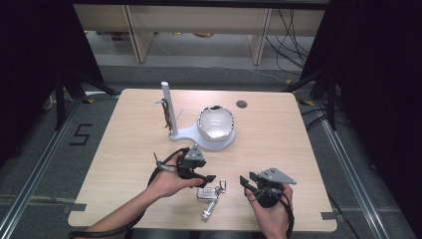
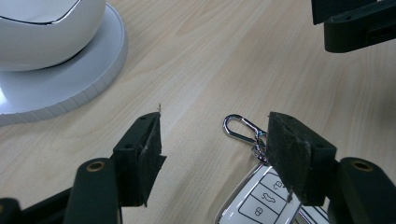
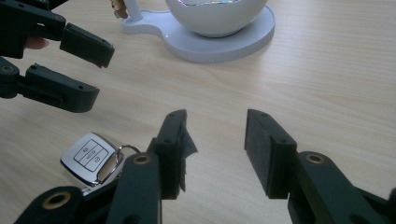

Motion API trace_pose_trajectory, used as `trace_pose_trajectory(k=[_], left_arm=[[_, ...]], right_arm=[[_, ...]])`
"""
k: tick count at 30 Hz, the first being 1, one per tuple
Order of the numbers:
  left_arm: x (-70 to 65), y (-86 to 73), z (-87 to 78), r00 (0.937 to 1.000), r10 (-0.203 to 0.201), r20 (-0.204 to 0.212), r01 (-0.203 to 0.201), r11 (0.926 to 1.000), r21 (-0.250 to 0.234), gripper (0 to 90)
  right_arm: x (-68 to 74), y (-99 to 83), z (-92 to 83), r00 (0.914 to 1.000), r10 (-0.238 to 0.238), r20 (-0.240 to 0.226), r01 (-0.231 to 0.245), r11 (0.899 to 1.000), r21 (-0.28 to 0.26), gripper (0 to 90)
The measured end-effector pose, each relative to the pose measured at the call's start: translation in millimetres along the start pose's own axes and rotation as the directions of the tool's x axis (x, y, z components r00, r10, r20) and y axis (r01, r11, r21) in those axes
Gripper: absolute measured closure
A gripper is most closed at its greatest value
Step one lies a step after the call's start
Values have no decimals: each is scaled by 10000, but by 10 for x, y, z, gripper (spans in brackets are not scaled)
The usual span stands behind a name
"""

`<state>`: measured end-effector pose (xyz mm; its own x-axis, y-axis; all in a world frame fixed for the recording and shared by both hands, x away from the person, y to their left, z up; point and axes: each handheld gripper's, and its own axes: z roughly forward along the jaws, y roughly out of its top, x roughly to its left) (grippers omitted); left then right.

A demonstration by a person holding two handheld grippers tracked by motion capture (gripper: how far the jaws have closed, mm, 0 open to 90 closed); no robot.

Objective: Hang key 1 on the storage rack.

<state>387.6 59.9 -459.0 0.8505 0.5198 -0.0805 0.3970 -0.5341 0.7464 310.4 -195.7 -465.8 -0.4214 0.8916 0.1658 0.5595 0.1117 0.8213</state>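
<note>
A silver car key fob [image 1: 205, 193] lies near the table's front edge, with a carabiner [image 1: 222, 185] and a metal cylinder [image 1: 209, 209] attached. My left gripper [image 1: 206, 174] hovers just left of it, jaws open; in the left gripper view the fob [image 2: 261, 200] and carabiner [image 2: 240, 128] lie under and beside the right-hand jaw of that gripper [image 2: 215, 123]. My right gripper [image 1: 247, 181] stands open to the fob's right, pointing left. Nothing is between its jaws [image 3: 215, 119], and the fob [image 3: 91, 156] lies to their left, below the left gripper [image 3: 98, 72].
A white stand [image 1: 209, 142] holds a glossy white bowl [image 1: 215, 122] at mid table, with an upright white post [image 1: 166, 107] on its left and small items hanging from it. A dark round cap [image 1: 242, 104] sits farther back. Bare wood surrounds the fob.
</note>
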Motion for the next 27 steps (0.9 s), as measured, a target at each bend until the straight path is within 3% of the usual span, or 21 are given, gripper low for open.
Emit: trace_pose_trajectory(k=[1,4,5,6,8,9,10,14,22,23,25,26,27], left_arm=[[3,5,-4,9999,98,24,-98,9999,18,356],[-25,11,6,9999,-93,109,94,9998,-165,357],[-14,19,-7,9998,163,109,-163,9999,-10,357],[-19,24,-7,9998,153,121,-153,9999,-15,357],[-33,27,-1,9999,-7,155,8,10000,-45,356],[-31,34,-5,9998,134,166,-133,9999,-17,356],[-31,41,-6,9996,192,193,-193,9998,35,358],[-50,68,11,9995,-164,262,164,9999,-13,372],[-33,153,64,9983,-379,446,366,9988,313,368],[0,168,36,9990,146,430,-181,9965,821,362],[-10,183,33,9993,208,322,-236,9956,908,358],[-24,183,43,9995,38,321,-63,9970,773,356],[-21,185,30,9994,152,324,-184,9949,987,354]], right_arm=[[-5,-2,1,10000,-6,-55,6,10000,-24,592],[-10,-3,-2,9999,-50,-114,49,10000,-67,592],[-8,-1,-5,10000,-81,1,81,9999,-86,592],[-17,-3,2,9999,-154,71,155,9998,-91,592],[-6,5,-30,9999,60,149,-62,9999,131,592],[11,4,-39,9994,299,172,-303,9993,218,592],[-19,5,-33,9999,-53,150,52,10000,70,592],[-28,1,-50,9999,89,90,-90,10000,16,591],[-161,-10,-95,9987,491,139,-489,9987,-122,589],[-169,-8,-98,9984,544,129,-541,9984,-165,588],[-193,3,-120,9982,553,217,-548,9983,-219,586],[-205,4,-123,9986,433,307,-426,9988,-237,586],[-201,11,-137,9981,509,339,-502,9985,-221,585]])
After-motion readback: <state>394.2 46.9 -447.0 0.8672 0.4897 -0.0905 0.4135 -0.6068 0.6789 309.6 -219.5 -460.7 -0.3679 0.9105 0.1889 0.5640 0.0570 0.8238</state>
